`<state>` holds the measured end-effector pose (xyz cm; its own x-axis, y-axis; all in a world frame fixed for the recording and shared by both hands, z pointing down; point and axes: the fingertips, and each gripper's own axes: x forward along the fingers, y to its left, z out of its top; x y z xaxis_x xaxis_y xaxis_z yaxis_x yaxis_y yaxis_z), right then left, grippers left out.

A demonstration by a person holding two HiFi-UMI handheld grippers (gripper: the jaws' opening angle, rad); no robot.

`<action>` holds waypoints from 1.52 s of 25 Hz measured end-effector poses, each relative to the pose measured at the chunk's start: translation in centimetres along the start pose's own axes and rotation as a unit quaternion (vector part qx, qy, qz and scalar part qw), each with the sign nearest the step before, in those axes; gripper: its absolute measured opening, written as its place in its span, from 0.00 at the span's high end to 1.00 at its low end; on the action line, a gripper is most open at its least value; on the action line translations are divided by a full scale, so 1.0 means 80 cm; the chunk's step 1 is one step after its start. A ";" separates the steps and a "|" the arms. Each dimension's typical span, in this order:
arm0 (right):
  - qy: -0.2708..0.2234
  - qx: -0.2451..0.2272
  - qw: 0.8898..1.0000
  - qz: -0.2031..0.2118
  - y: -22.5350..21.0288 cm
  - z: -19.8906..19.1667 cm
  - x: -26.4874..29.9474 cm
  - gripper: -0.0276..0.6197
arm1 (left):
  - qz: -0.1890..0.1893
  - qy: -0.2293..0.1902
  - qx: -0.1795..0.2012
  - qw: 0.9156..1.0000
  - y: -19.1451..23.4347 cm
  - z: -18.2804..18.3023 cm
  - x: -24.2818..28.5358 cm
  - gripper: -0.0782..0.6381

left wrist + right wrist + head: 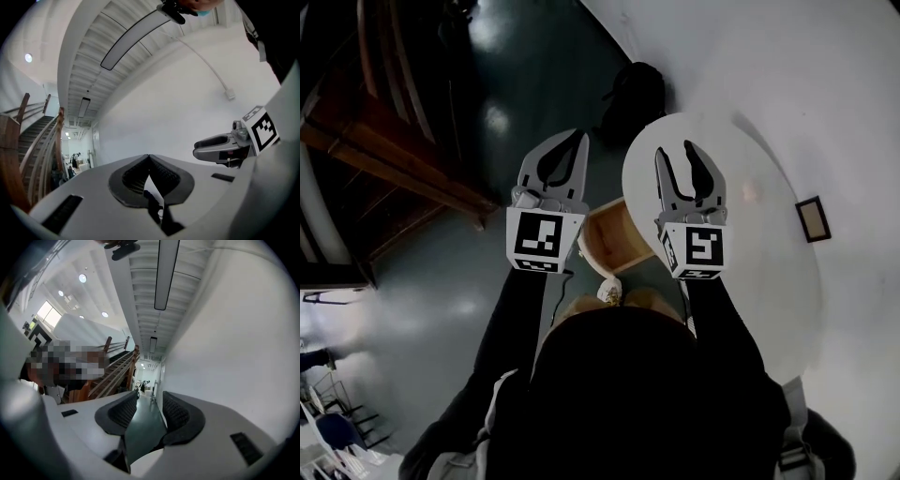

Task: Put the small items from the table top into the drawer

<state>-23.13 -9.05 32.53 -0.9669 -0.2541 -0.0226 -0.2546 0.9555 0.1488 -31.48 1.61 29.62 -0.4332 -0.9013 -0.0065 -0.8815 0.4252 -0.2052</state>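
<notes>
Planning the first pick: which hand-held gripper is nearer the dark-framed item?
Right. The right hand-held gripper is left of the dark-framed item; the left hand-held gripper, farther left.

Round white desk at centre right of the frame, small pale pinkish item lying toward its upper right, open wooden drawer at its left edge

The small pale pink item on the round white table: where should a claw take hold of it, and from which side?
Probably across its middle, from straight above: the pale pink item lies low on the round white table, with no handle showing. The right claw, open and empty, is nearer. Its exact shape is too small to tell.
</notes>
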 end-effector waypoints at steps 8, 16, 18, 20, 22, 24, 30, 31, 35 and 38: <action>0.022 0.003 0.994 -0.109 -0.111 -0.013 -0.060 0.67 | -0.105 -0.028 -0.005 0.994 -0.094 0.031 0.073 0.87; 0.049 0.006 0.971 -0.233 -0.217 -0.024 -0.169 0.69 | -0.206 -0.047 -0.013 0.977 -0.211 0.053 0.117 0.87; 0.053 0.004 0.966 -0.255 -0.234 -0.025 -0.195 0.69 | -0.227 -0.050 -0.014 0.972 -0.239 0.057 0.121 0.87; 0.056 0.006 0.961 -0.272 -0.246 -0.026 -0.215 0.69 | -0.247 -0.054 -0.011 0.967 -0.264 0.059 0.123 0.87; 0.060 0.003 0.959 -0.277 -0.250 -0.030 -0.230 0.69 | -0.260 -0.051 -0.011 0.964 -0.283 0.056 0.122 0.87; 0.063 -0.001 0.959 -0.277 -0.253 -0.034 -0.239 0.69 | -0.268 -0.049 -0.013 0.962 -0.296 0.055 0.121 0.87; 0.069 0.003 0.960 -0.271 -0.250 -0.037 -0.243 0.69 | -0.275 -0.053 -0.011 0.960 -0.309 0.059 0.116 0.87; 0.073 0.000 0.962 -0.264 -0.249 -0.042 -0.240 0.69 | -0.272 -0.052 -0.011 0.961 -0.308 0.058 0.117 0.87; 0.106 0.011 0.966 -0.237 -0.250 -0.072 -0.232 0.69 | -0.265 -0.050 -0.018 0.963 -0.303 0.052 0.116 0.87; 0.142 0.022 0.968 -0.203 -0.260 -0.105 -0.221 0.68 | -0.262 -0.041 -0.020 0.964 -0.301 0.041 0.109 0.87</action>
<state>-0.62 -25.71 38.15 -0.7447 -0.6354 0.2042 -0.6196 0.7719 0.1422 -13.41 -16.79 31.31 0.0875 -0.9961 0.0105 -0.9826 -0.0880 -0.1636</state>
